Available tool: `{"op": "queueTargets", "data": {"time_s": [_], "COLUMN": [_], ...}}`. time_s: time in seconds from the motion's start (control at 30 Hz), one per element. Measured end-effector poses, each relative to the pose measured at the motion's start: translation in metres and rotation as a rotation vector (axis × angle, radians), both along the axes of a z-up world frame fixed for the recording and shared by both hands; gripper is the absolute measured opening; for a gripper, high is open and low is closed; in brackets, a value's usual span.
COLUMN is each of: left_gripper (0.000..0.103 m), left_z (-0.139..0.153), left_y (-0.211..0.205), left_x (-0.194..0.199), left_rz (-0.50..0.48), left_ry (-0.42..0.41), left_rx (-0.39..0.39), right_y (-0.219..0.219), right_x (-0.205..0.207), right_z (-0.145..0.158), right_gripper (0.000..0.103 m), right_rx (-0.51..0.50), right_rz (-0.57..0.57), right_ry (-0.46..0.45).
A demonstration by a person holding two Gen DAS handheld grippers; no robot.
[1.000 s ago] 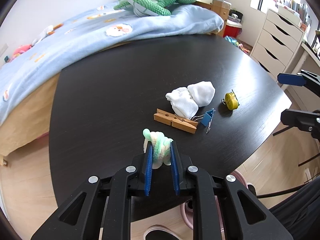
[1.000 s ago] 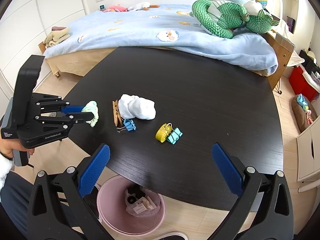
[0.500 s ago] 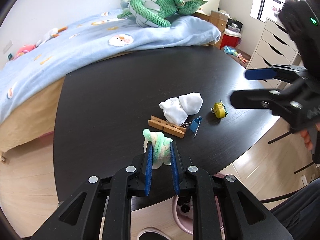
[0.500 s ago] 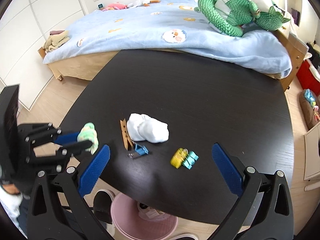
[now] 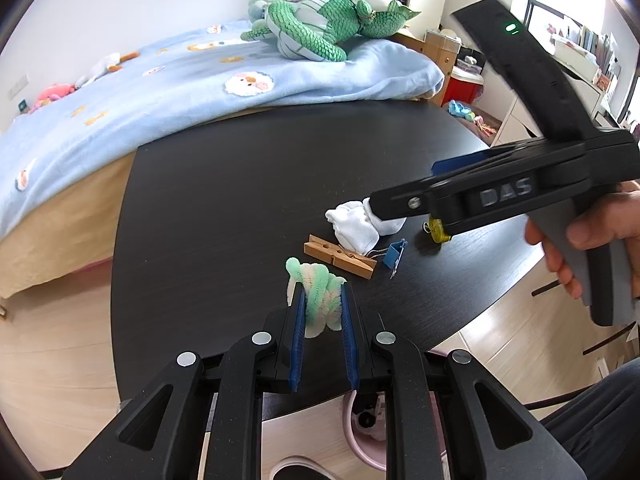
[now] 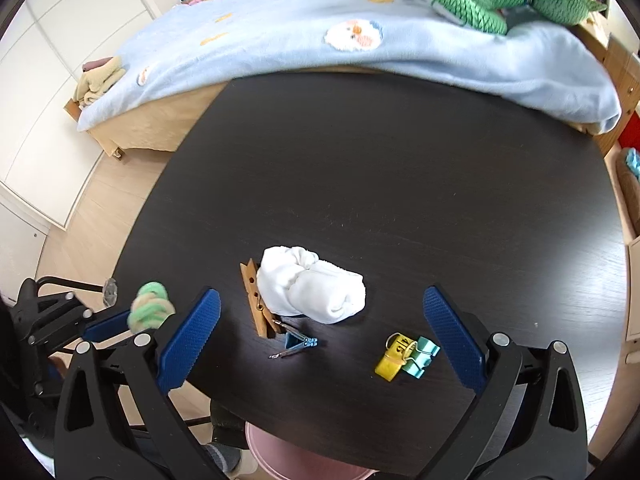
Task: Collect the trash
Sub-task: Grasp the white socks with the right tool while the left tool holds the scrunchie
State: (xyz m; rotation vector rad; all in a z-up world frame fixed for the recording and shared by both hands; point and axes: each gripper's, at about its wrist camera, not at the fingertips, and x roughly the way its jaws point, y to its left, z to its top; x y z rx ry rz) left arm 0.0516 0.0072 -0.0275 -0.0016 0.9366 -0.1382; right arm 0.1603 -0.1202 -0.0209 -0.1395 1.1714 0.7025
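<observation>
My left gripper (image 5: pixel 322 300) is shut on a green and cream fuzzy twist (image 5: pixel 316 298), held above the near edge of the black table (image 5: pixel 248 184); the twist also shows at the left of the right wrist view (image 6: pixel 151 312). My right gripper (image 6: pixel 322 326) is open wide above the table, over a white crumpled tissue (image 6: pixel 310 284), a wooden clothespin (image 6: pixel 256 306), a blue binder clip (image 6: pixel 298 342) and yellow and teal clips (image 6: pixel 404 356). The right gripper body (image 5: pixel 520 192) crosses the left wrist view over the tissue (image 5: pixel 358 226).
A pink bin (image 6: pixel 296 460) stands on the floor under the table's near edge, and shows in the left wrist view (image 5: pixel 360 428). A bed with a blue blanket (image 6: pixel 320 32) and a green plush (image 5: pixel 320 24) lies behind the table. White drawers stand at the right.
My right gripper has moved forward and left over the table, now above the tissue and clips. My left gripper has lifted and drawn back a little with the twist still held.
</observation>
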Motion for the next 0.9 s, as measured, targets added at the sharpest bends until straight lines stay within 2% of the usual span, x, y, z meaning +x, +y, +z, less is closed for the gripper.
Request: {"op": "queueTargets", "data": {"time_s": [0.07,0.13,0.2,0.53,0.7,0.9], "left_gripper": [0.017,0.017,0.017,0.017,0.017,0.017], "left_z": [0.0,0.0,0.0,-0.001,-0.002,-0.001], "left_y": [0.0,0.0,0.001,-0.001,-0.001,-0.001], "left_x": [0.0,0.0,0.0,0.001,0.001,0.001], "left_rz": [-0.004,-0.005,-0.005,-0.008,-0.007,-0.007], "left_ry": [0.001,0.0,-0.001,0.001,0.001,0.0], "left_rx": [-0.001,-0.001,-0.005,-0.005,-0.003,-0.001], "right_y": [0.002,0.003,0.004,0.008,0.007,0.001], "right_x": [0.002,0.004,0.005,0.005,0.004,0.001], "right_z": [-0.007,-0.014,-0.018,-0.023,-0.018,-0.008], "right_gripper": [0.083,0.079,0.071,0.036,0.027,0.025], "right_rx": [-0.011,-0.016,-0.011,-0.003,-0.005,0.009], "right_rz": [-0.004,-0.009,-0.011,0.002,0.002,-0.011], "right_ry": [0.023,0.044,0.06,0.05,0.024,-0.012]}}
